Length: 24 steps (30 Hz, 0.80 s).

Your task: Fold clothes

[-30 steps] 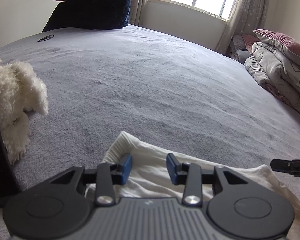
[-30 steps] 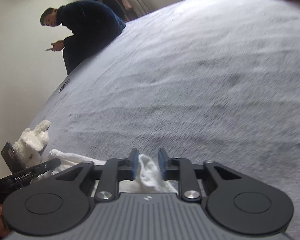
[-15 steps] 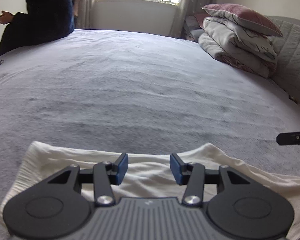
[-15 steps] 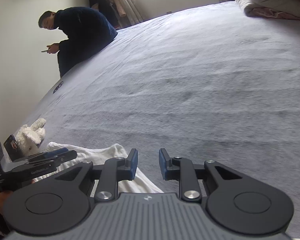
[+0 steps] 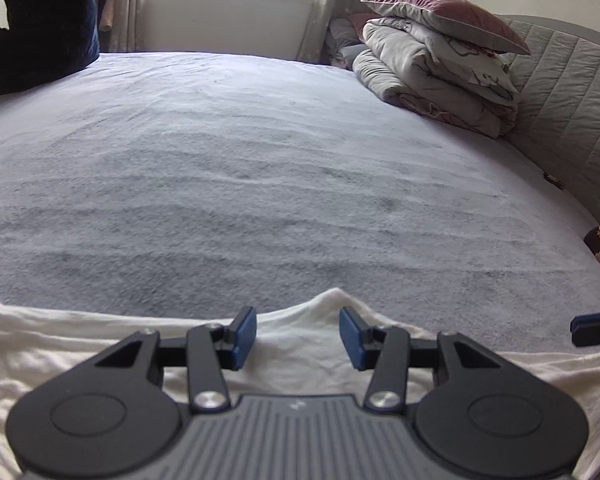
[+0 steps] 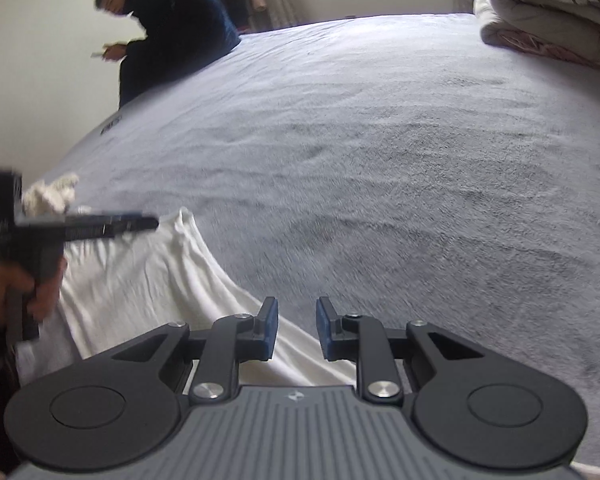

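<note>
A white garment [image 5: 300, 356] lies spread on the grey bed cover [image 5: 260, 180] along the near edge. In the left wrist view my left gripper [image 5: 298, 338] hovers over the garment's far hem, jaws open, nothing between the blue pads. The tip of the other gripper shows at the right edge [image 5: 596, 330]. In the right wrist view my right gripper [image 6: 297, 328] is open at the garment's [image 6: 148, 288] right side, with bare bed cover in the gap. The left gripper [image 6: 100, 226], held by a hand [image 6: 40, 292], reaches over the cloth's far corner.
A person in dark clothes [image 6: 172, 32] sits on the bed's far left edge. Folded quilts and a pillow [image 5: 440, 60] are stacked at the far right by the padded headboard [image 5: 560, 100]. A fluffy white toy [image 6: 52, 196] lies at the left.
The right gripper held a bunch of white cloth a second ago and now has nothing in its jaws. Both views have swung rightward, the left jaws stand a little wider, and the garment lies flatter.
</note>
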### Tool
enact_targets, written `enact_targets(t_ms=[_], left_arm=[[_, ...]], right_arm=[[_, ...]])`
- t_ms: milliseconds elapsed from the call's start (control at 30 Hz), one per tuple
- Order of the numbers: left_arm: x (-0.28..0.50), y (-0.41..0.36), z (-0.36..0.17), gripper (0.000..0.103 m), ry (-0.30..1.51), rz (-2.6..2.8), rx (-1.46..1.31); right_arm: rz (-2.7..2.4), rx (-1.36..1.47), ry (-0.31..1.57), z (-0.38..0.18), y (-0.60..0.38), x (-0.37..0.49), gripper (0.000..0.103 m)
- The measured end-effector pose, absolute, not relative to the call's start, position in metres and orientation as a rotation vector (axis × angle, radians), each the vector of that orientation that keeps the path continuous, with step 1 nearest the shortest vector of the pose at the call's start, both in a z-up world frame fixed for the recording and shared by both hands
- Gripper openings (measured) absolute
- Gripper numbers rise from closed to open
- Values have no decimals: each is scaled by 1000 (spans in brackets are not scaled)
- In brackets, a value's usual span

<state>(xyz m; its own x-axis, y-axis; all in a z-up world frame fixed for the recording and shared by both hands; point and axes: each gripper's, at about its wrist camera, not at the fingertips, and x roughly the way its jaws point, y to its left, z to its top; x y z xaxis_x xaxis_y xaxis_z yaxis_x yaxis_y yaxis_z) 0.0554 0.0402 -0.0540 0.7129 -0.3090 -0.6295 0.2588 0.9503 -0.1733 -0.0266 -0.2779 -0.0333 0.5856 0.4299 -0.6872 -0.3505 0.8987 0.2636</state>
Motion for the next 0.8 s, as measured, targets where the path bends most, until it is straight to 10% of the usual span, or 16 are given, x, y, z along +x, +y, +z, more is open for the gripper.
enact_targets(t_ms=[567,800], left_arm=[[69,23,-64,47,720,-327,-69],[73,25,-68,47,723,-311,-72]], right_arm=[[534,-146,863,-52,-260,-34,23],[554,-207,838,-54,-251,-39,5]])
